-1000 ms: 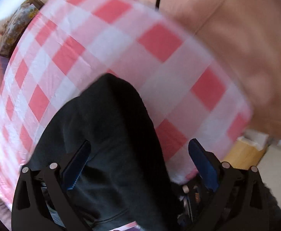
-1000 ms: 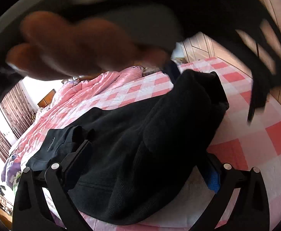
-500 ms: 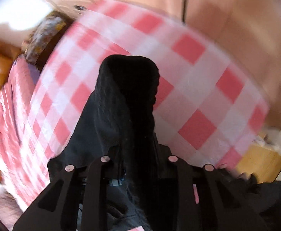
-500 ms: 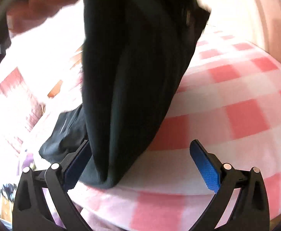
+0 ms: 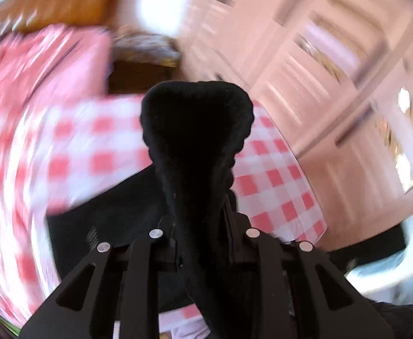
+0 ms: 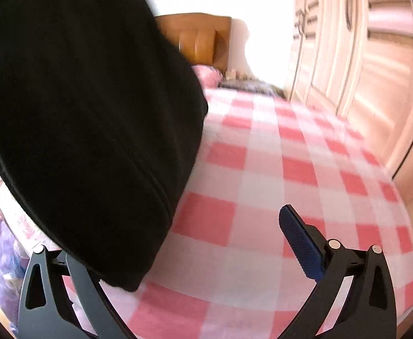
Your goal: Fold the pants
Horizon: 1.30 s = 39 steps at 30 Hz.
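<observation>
Since a second ago, the left gripper (image 5: 200, 226) has clamped onto a bunched fold of the black fleece pants (image 5: 196, 130) and lifted it above the pink-and-white checked bedsheet (image 6: 263, 169). Right gripper (image 6: 178, 240) stands wide open, empty; the pants hang beside its left finger.

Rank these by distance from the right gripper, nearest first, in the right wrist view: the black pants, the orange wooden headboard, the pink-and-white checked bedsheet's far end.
1. Black pants: hanging at left, right over the right gripper's left finger.
2. Far end of the pink-and-white checked bedsheet: centre, farther back.
3. Orange wooden headboard: upper centre, behind the bed's end.
</observation>
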### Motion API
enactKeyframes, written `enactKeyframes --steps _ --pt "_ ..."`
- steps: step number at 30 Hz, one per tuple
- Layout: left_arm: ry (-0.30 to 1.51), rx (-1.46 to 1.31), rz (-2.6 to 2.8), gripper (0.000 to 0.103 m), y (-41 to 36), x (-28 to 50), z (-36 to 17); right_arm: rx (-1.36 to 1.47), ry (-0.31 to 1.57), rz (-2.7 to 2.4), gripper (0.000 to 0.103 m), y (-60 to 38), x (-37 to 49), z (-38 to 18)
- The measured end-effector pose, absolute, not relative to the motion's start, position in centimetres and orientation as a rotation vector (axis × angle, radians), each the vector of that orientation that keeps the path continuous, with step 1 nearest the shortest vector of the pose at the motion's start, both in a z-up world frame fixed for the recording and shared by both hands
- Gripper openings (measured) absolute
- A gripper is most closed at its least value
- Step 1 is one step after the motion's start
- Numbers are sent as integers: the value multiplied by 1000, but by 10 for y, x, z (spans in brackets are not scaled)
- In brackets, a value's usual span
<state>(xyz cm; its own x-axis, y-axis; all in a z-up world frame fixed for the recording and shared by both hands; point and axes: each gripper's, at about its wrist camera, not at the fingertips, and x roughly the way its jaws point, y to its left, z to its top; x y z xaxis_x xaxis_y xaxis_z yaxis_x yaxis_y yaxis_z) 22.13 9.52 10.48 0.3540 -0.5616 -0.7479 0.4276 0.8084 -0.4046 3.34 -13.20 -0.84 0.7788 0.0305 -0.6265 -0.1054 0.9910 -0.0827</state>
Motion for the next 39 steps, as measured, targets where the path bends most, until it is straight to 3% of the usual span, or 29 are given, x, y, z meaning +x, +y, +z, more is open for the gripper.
enactKeyframes --steps 4,6,8,17,21,24,25,27,28,32,35,39 --pt "1081 -466 -587 22 222 226 -4 -237 731 96 99 -100 40 -26" --pt "1102 -575 -558 22 255 226 -65 -266 775 101 98 -96 40 -38" --pt "1084 -669 -592 23 270 226 -93 -254 775 105 98 -100 39 -36" --pt "898 -583 -696 22 254 224 -51 -257 790 97 98 -64 69 -42" --pt "999 -596 -648 25 266 237 -86 -269 789 118 98 -64 66 -41" --pt "969 -708 -665 33 286 221 -105 -252 806 171 98 -69 62 -40" --pt "945 -718 -644 40 292 213 -103 -243 822 207 98 -73 61 -39" --pt "889 -709 -537 70 308 190 -89 -211 841 303 98 -80 56 -38" --pt "859 -697 -444 92 316 177 -80 -184 850 386 98 -84 50 -35" --pt "726 -617 -340 94 313 130 -26 5 767 630 98 -113 35 -4" --pt "698 -444 -432 97 253 116 12 191 721 733 98 -132 61 25" --pt "732 -193 -516 98 160 133 16 354 741 806 98 -138 133 33"
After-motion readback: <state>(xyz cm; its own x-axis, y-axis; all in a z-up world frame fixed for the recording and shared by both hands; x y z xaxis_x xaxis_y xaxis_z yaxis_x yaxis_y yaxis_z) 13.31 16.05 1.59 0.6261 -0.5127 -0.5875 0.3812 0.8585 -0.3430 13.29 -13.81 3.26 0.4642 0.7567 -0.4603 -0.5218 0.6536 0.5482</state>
